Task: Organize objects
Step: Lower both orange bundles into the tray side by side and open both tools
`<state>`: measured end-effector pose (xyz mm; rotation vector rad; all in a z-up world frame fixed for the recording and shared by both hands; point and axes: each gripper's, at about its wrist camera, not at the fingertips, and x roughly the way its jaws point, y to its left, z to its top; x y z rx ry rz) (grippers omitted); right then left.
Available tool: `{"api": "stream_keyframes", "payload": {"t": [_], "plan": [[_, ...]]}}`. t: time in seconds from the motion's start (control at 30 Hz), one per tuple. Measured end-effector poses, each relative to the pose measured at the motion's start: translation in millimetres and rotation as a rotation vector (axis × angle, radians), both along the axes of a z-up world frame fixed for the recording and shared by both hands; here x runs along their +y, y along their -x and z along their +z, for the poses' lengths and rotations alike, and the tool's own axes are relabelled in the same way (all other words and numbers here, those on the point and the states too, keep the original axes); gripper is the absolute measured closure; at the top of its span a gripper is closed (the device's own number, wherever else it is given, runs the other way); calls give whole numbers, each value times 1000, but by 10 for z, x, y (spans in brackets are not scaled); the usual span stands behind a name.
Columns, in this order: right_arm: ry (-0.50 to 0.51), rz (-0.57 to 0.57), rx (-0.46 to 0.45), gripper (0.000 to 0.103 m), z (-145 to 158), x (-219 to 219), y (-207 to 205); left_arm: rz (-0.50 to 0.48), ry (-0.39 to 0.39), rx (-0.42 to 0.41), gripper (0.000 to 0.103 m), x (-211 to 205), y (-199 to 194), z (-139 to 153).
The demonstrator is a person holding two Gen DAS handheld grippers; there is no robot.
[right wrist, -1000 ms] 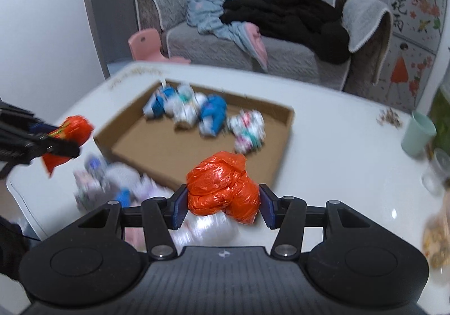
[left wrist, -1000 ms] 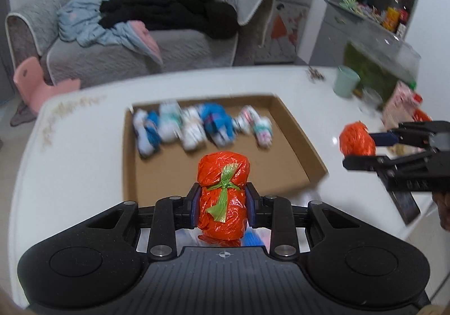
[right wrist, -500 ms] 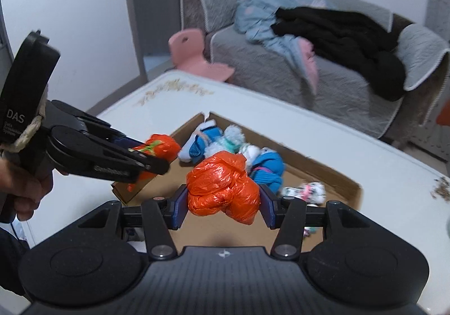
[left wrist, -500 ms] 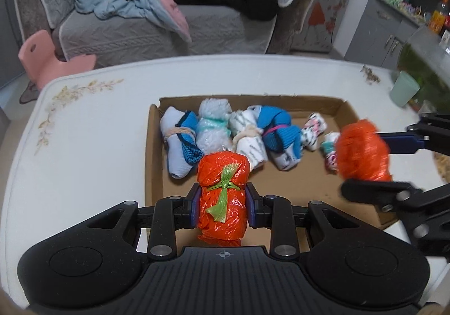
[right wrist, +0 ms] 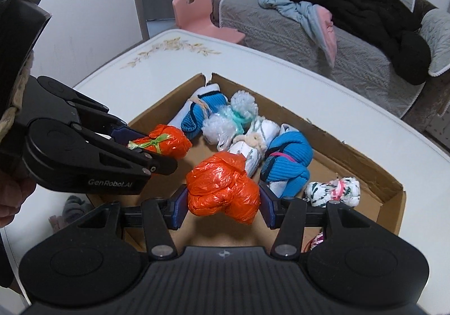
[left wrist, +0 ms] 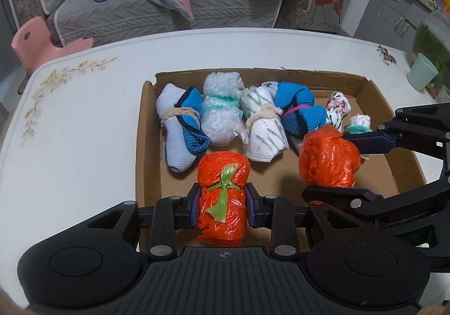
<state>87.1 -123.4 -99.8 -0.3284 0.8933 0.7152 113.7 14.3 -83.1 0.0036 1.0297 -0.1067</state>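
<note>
Placement was the step in hand, judging by how both bundles hung over the cardboard tray on the white desk. The left gripper had its fingers closed as far as they went on an orange plastic bundle tied with a green strip, which sat over the tray's near-left part, just in front of the row of rolled items. The right gripper held a second orange plastic bundle, knotted and lumpier, its fingers pressed on either side and only partly closed around that wider load; it hung over the near-middle of the tray.

Along the tray's far edge lay a white-and-blue sock roll, a bubble-wrap roll, a grey-striped white roll, a blue knit roll and a small patterned roll, most of them touching their neighbours.

To do this well, each bundle probably wanted lowering onto bare cardboard in front of that row, the two well enough apart that the grippers would not foul each other. Letting go only once the plastic rested on the tray floor would likely stop the slippery bundles rolling. A second row parallel to the first looked the tidiest result.
</note>
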Motion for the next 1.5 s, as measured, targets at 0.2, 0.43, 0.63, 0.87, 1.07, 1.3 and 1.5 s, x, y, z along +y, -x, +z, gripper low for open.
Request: {"api": "stream_keyframes", "payload": {"t": [0.2, 0.43, 0.63, 0.87, 1.07, 1.3, 1.5], "plan": [[18, 9, 18, 55, -120, 45, -37, -2, -22, 12, 65, 17, -44, -95], [40, 26, 26, 55, -229, 137, -70, 10, -21, 18, 65, 44, -82, -142], [43, 33, 25, 55, -241, 185, -83, 14, -16, 22, 65, 66, -90, -153], [29, 53, 38, 55, -270, 212, -78, 15, -13, 13, 65, 71, -69, -135], [56, 121, 30, 55, -353, 314, -93, 22, -27, -13, 65, 85, -65, -124], [50, 151, 37, 55, -441, 353, -190, 1, -44, -29, 65, 59, -76, -154], [34, 143, 16, 54, -451, 326, -186, -13, -60, -68, 62, 50, -59, -173]]}}
